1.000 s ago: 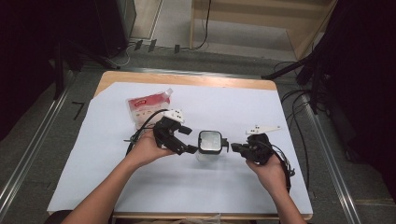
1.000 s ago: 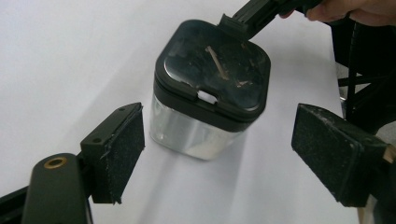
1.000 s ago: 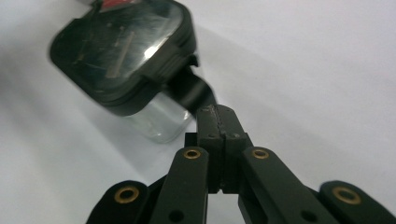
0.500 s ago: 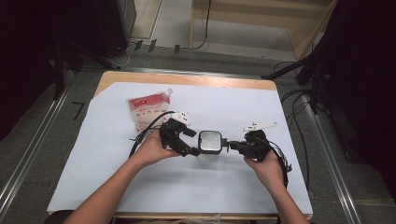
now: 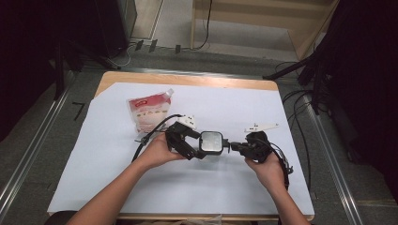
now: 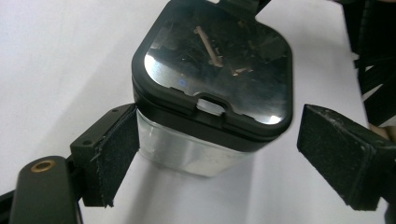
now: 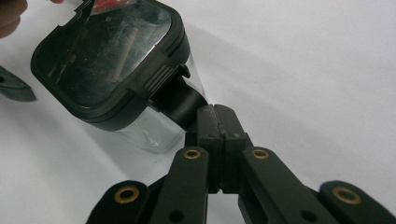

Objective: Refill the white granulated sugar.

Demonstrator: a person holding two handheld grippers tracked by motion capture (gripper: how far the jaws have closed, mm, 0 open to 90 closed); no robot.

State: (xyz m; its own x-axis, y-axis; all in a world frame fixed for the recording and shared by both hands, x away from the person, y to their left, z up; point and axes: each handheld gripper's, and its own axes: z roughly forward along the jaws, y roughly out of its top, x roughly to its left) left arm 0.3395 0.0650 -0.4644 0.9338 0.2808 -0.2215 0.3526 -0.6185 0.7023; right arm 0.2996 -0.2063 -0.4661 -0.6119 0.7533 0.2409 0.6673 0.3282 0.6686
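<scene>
Midframe, the right gripper (image 5: 234, 146) pinched the handle of the clear container (image 5: 211, 142) while the left gripper (image 6: 233, 158) gaped around it (best closed squarely on the walls before lifting).

1 lidded container (image 5: 211, 143) – 1 red pouch (image 5: 149, 111) – 2 tools

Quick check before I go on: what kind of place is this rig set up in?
Probably a lab or workshop recording bay, not a home: a wooden table under a white sheet, metal rails along its sides, and cables across a bare floor.
</scene>
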